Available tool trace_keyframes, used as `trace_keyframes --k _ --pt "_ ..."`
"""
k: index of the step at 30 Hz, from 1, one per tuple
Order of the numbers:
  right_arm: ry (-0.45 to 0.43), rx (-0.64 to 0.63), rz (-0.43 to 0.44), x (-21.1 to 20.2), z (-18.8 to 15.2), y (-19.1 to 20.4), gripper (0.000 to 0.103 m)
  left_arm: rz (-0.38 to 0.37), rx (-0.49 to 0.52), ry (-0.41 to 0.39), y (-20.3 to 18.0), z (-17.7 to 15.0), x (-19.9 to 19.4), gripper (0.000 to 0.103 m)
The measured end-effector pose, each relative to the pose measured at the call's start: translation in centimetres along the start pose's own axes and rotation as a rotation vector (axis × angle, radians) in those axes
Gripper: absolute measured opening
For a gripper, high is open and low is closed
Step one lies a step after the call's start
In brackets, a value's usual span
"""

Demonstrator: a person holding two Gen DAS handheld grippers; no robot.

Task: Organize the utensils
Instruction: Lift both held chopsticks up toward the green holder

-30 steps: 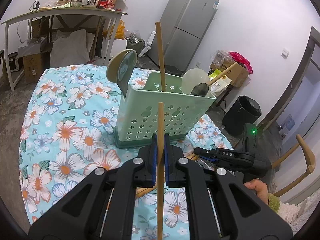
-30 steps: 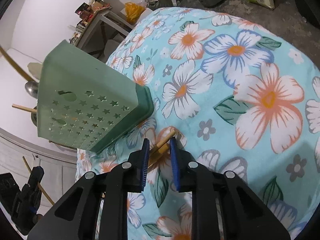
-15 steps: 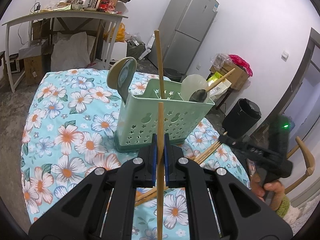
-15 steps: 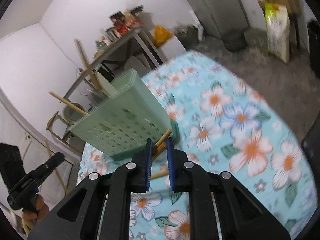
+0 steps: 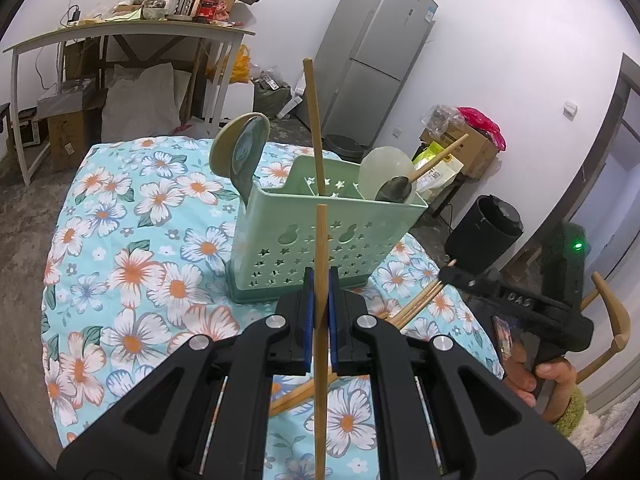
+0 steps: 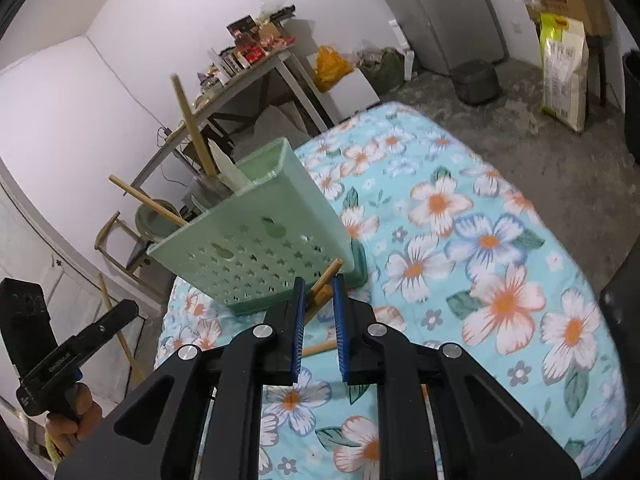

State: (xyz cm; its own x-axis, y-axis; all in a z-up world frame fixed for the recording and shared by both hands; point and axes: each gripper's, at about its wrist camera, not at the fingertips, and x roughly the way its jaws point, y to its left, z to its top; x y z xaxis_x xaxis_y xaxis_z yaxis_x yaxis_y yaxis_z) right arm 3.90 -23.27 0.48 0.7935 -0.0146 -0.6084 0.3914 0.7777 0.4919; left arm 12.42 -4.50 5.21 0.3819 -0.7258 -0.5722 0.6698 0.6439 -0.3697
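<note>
A green perforated utensil holder (image 5: pixel 320 236) stands on the flowered tablecloth (image 5: pixel 132 240); it holds an upright chopstick (image 5: pixel 314 128), a green paddle (image 5: pixel 240 152), a pale ladle and a dark spoon (image 5: pixel 396 190). My left gripper (image 5: pixel 319 312) is shut on a wooden chopstick (image 5: pixel 320 340), held upright in front of the holder. My right gripper (image 6: pixel 318 312) is shut on a few chopsticks (image 6: pixel 324 284) and holds them raised beside the holder (image 6: pixel 256 236). The right gripper (image 5: pixel 452 272) also shows in the left wrist view, with the chopsticks (image 5: pixel 412 304) slanting down toward the cloth.
A wooden chair (image 5: pixel 612 320) stands right of the table. A black bin (image 5: pixel 484 236), boxes, a fridge (image 5: pixel 372 60) and a cluttered desk (image 5: pixel 132 32) stand behind. The cloth's edge (image 6: pixel 540 184) drops to a grey floor.
My right gripper closed on the chopsticks lying by the holder and lifted them off the cloth. My left gripper kept its chopstick upright and rose slightly.
</note>
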Motion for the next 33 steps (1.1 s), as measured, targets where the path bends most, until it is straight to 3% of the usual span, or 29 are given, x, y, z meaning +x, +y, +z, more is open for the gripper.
trace_keyframes --k 5,10,21,33 --pt "-0.059 -0.059 0.008 -1.4 0.7 1.1 0.013 0.000 -0.005 0.000 0.1 0.0 0.0 0.005" --pt "-0.005 -0.015 0.033 -0.2 0.0 0.4 0.013 -0.003 -0.002 0.001 0.1 0.0 -0.1 0.005" --pt "-0.073 -0.041 0.119 -2.0 0.6 1.5 0.010 -0.006 -0.031 -0.009 0.5 0.1 -0.3 0.005" --pt "-0.136 -0.044 0.177 -4.7 1.8 1.9 0.007 -0.036 -0.029 -0.094 -0.4 2.2 -3.3 0.005"
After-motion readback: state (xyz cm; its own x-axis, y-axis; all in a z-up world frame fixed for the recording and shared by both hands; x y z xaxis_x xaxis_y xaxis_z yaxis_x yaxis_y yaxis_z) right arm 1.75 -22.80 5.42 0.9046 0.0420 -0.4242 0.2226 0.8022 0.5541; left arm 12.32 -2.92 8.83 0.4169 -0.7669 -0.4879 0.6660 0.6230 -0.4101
